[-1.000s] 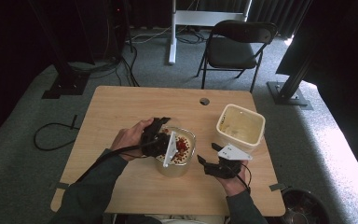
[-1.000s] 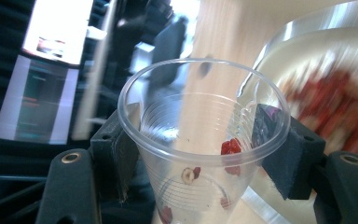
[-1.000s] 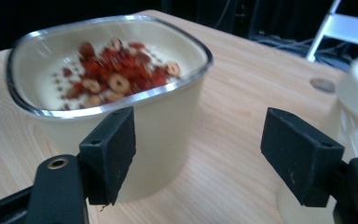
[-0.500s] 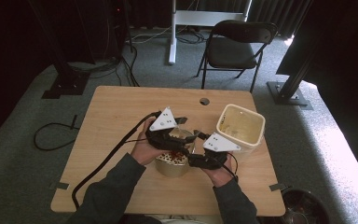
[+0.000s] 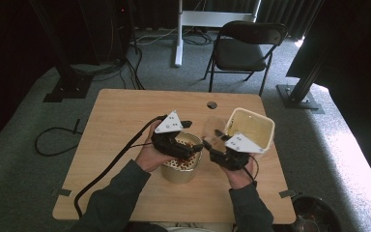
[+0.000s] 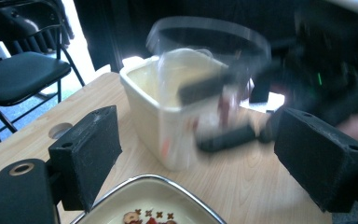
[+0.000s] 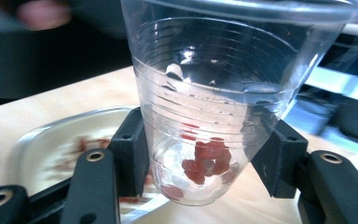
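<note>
Two tongs at frame centre: right tongs (image 7: 205, 168), just closing, pinch a clear plastic cup (image 7: 214, 107) of red bits; left tongs (image 6: 200, 163), just spreading, hang empty over the metal bowl (image 6: 149, 200) on the counter (image 5: 125, 111).

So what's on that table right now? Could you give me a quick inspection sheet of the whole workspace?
Surface: wooden table with a round hole near its far edge.
Job's things: clear plastic cup with a few red pieces at its bottom; metal bowl holding red-brown bits; cream tub, its contents not visible.
Clutter: nothing seen.
Grippers: right gripper is shut on the cup, its jaws having just been closing; left gripper is open above the bowl with nothing between its pads, its jaws having just been opening.
Cables: black cable trails from the left gripper over the table's near edge; another loop lies on the floor.
Surroundings: grey carpet, folding chair, dark stands.
</note>
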The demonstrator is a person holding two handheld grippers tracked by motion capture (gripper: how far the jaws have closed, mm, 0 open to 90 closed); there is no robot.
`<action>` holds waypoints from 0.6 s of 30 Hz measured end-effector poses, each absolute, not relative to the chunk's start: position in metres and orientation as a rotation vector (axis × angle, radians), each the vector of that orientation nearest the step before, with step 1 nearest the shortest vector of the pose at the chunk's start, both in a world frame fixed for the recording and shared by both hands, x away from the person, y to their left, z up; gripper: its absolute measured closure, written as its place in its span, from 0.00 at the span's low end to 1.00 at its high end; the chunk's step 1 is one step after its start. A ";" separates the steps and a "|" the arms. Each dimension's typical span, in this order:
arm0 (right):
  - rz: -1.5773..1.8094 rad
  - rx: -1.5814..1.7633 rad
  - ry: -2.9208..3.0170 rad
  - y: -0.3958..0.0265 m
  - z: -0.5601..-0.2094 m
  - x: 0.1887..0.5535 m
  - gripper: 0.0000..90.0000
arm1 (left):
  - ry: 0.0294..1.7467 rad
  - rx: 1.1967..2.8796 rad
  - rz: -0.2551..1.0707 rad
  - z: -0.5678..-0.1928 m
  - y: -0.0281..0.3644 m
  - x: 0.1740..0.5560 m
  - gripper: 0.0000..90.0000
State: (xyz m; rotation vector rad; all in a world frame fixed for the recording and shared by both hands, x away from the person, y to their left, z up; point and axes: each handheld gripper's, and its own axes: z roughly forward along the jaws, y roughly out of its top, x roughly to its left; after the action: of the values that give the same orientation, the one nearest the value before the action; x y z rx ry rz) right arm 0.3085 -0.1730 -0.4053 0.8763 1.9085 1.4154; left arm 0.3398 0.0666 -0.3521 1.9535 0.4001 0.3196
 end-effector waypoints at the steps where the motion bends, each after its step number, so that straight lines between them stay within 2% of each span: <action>1: 1.394 0.906 1.881 -0.182 -0.402 0.310 0.47 | 0.407 1.952 0.336 -0.352 0.068 0.340 0.17; 10: 1.174 1.130 1.745 -0.247 -0.406 0.335 0.45 | 0.499 1.886 0.356 -0.355 0.096 0.349 0.18; 11: 1.149 1.147 1.740 -0.250 -0.408 0.337 0.43 | 0.504 1.891 0.363 -0.354 0.097 0.349 0.18; 15: 1.124 1.246 1.764 -0.262 -0.418 0.346 0.21 | 0.506 1.891 0.385 -0.352 0.100 0.349 0.18; 18: 1.148 1.236 1.731 -0.267 -0.420 0.341 0.17 | 0.508 1.894 0.400 -0.351 0.101 0.349 0.18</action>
State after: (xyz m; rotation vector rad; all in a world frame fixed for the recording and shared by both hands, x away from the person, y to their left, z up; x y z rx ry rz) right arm 0.3412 -0.2673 -0.4201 1.2356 1.7314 1.1483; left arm 0.3494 0.1011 -0.3515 1.8940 0.5081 0.4004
